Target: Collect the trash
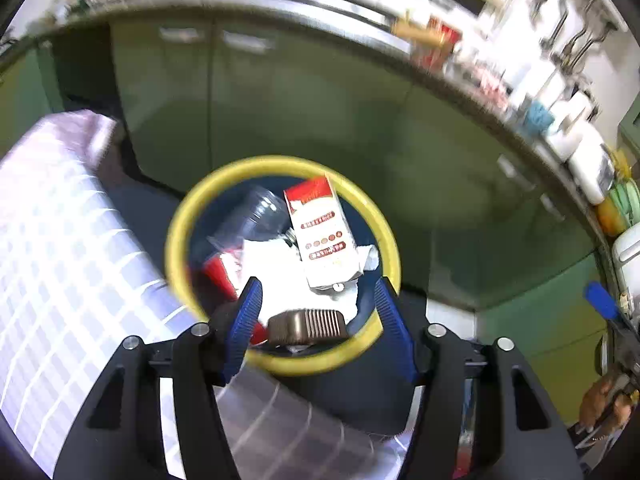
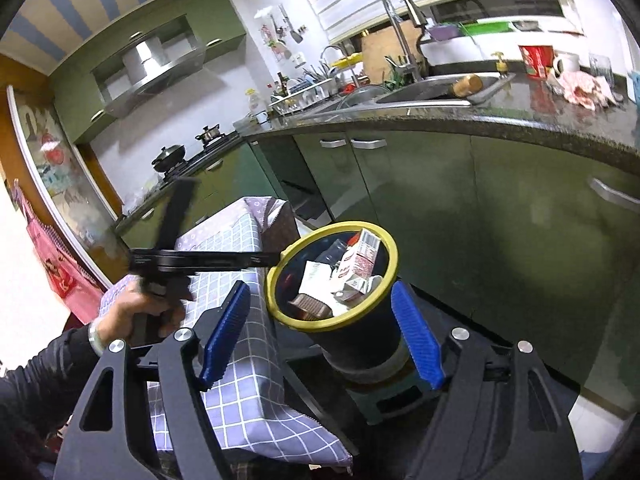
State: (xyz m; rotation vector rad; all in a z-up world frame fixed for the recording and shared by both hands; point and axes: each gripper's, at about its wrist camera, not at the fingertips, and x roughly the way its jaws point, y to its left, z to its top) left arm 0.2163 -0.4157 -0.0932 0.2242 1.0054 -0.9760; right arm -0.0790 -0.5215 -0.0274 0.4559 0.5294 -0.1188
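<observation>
Left hand-held gripper [image 1: 316, 300] open above bin [image 1: 184, 216] — carton [image 1: 324, 232] inside

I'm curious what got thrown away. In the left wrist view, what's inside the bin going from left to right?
Red packet → clear plastic cup → white paper → red-and-white carton, all within the yellow-rimmed bin.

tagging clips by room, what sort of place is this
A home kitchen, most likely. The right wrist view shows a sink with a tall tap set in a dark counter, a wok on the stove, and green cabinets.
</observation>
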